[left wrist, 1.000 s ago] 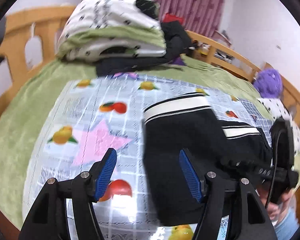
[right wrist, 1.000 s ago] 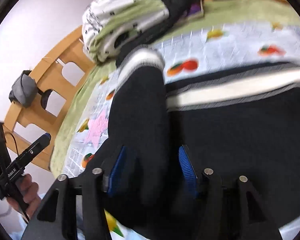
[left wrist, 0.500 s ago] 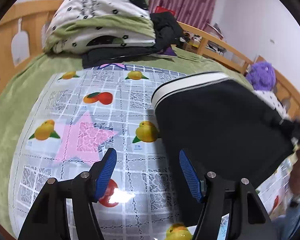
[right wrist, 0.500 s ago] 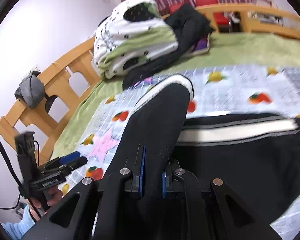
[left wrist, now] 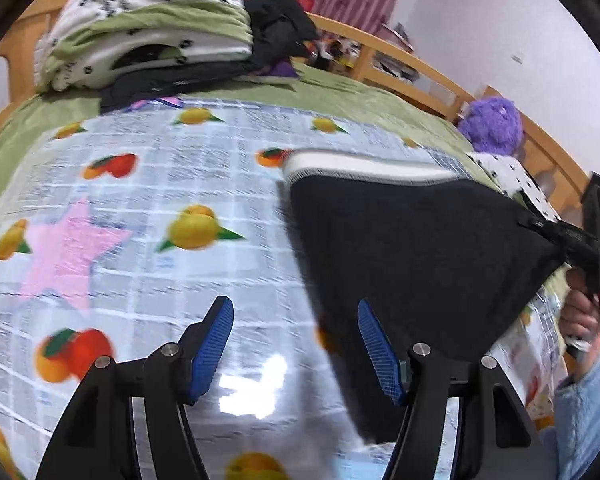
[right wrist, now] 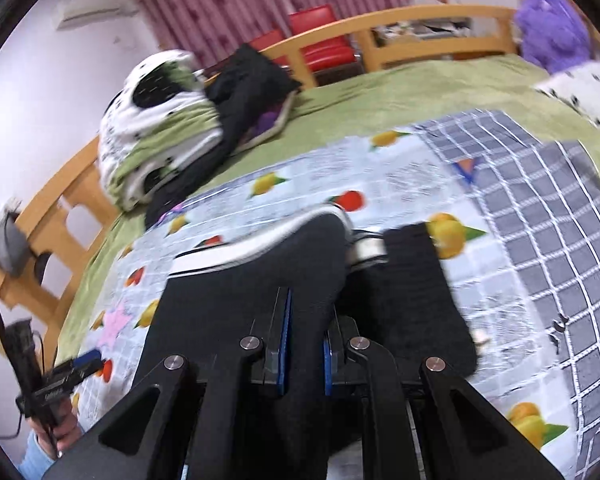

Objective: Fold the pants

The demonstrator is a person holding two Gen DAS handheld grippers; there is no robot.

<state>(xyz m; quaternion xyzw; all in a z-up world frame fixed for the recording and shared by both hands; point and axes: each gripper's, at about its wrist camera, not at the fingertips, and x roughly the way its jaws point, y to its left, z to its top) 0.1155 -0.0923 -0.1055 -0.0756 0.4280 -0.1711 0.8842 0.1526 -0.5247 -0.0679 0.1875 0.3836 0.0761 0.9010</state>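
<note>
We note the right gripper [right wrist: 303,350] with its blue pads pressed together on a fold of the black pants [right wrist: 260,280]; the cloth runs up between the pads and drapes away over the fruit-print cover [right wrist: 400,176]. In the right wrist view the pants' white striped waistband [right wrist: 260,246] lies along the far edge of the lifted cloth, and a second black part lies flat on the cover to the right of it. In the left wrist view the left gripper [left wrist: 296,344] stands with its jaws spread and nothing between them; its right pad overlaps the near left edge of the pants, though we cannot tell whether it touches the cloth. From that view the pants [left wrist: 412,264] are stretched into a taut sheet on the right half of the cover, pulled toward the right gripper's body [left wrist: 580,240] at the right edge, with the person's hand [left wrist: 580,312] and a light blue sleeve below it. The cover lies on a green bedspread [left wrist: 360,96]. Far left sits a pile of folded bedding [left wrist: 148,28] with dark clothes beside it; a purple plush toy [left wrist: 492,124] sits far right near the wooden bed rail [left wrist: 420,68]. Both views are motion-blurred.
</note>
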